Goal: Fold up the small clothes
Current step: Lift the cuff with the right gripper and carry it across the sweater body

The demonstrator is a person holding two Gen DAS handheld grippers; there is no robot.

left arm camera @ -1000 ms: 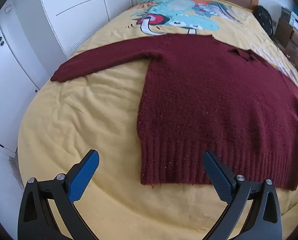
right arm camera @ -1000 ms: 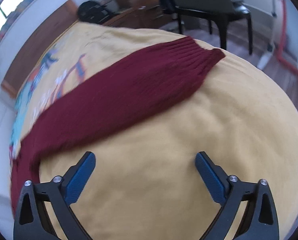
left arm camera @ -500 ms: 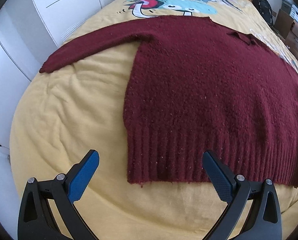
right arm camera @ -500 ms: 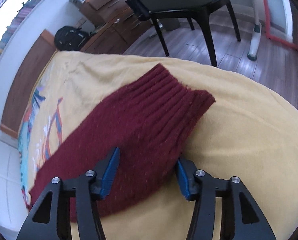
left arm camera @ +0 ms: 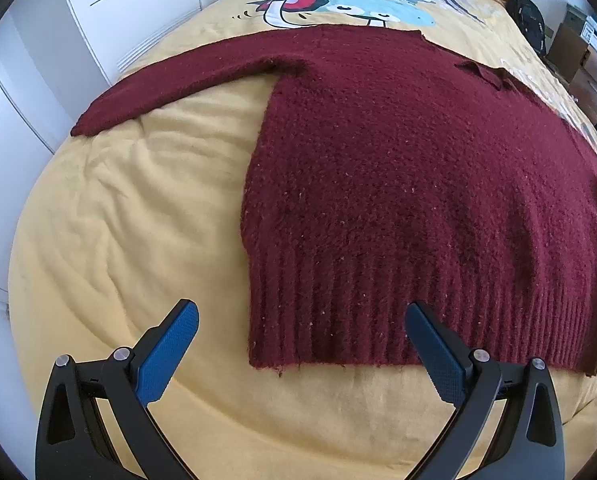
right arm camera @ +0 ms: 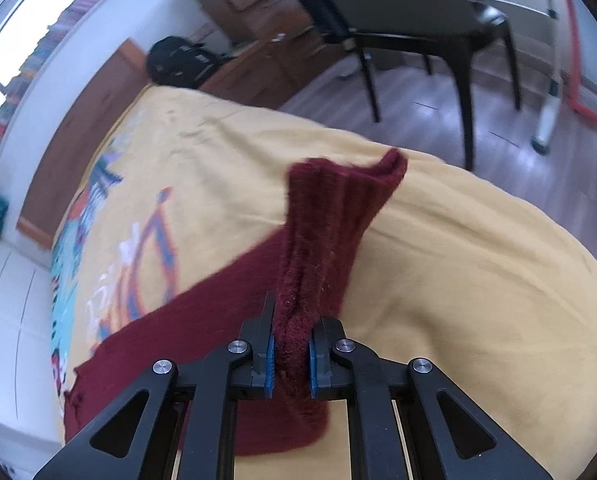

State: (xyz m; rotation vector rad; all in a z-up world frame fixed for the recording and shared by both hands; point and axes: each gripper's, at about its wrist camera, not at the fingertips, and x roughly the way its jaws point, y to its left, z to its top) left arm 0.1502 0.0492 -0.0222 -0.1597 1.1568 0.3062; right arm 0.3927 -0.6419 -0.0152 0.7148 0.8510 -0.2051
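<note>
Now we see our fuzzy dark-red knitted sweater (left arm camera: 398,184) spread flat on the yellow printed bedspread (left arm camera: 118,232); our left gripper (left arm camera: 298,344) gapes over its hem, our right gripper (right arm camera: 290,354), just closed, pinches its lifted ribbed cuff (right arm camera: 334,208), black chair (right arm camera: 418,20) beyond

The sweater (left arm camera: 410,184) is dark maroon knit flecked with pale specks, ribbed at hem and cuff (right arm camera: 330,208). The bedspread (left arm camera: 130,232) is plain yellow with a cartoon print in teal, red, white and orange. Both grippers are black with blue pads (left arm camera: 170,350).
</note>
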